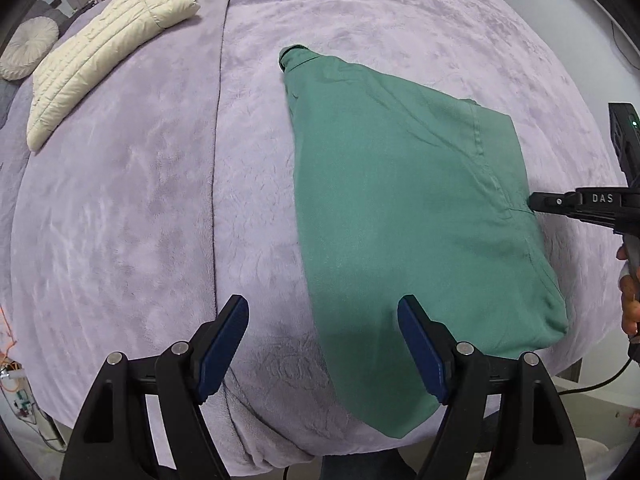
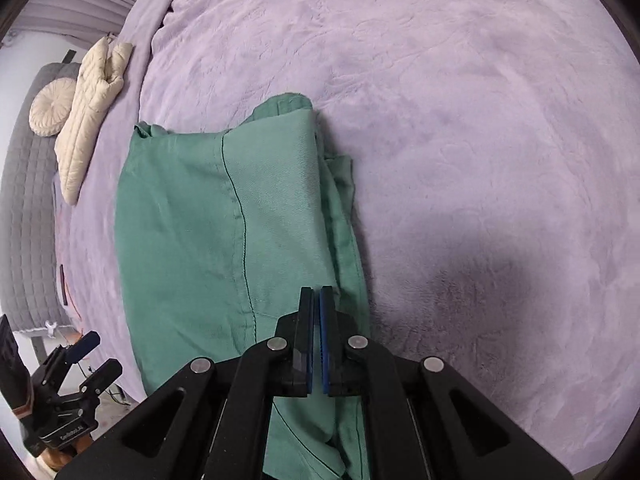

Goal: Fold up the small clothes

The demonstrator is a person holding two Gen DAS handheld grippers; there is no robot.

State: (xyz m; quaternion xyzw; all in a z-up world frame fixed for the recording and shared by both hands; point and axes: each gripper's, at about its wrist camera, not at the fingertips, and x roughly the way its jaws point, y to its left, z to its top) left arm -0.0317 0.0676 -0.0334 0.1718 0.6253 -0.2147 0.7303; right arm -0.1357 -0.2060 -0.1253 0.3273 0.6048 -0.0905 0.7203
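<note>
A green garment (image 1: 404, 208) lies folded lengthwise on the lilac bedspread (image 1: 120, 220); it also shows in the right wrist view (image 2: 192, 240). My left gripper (image 1: 322, 332) is open and empty, its right finger over the garment's near end. My right gripper (image 2: 316, 300) has its jaws closed together over the garment's right edge; whether cloth is pinched between them cannot be made out. It shows from the side in the left wrist view (image 1: 536, 202), its tip at the garment's right edge.
A cream quilted jacket (image 1: 100, 48) lies at the far left of the bed, also in the right wrist view (image 2: 90, 116). A round cream cushion (image 1: 28, 46) sits beside it. The bed's near edge (image 1: 280, 456) drops to the floor.
</note>
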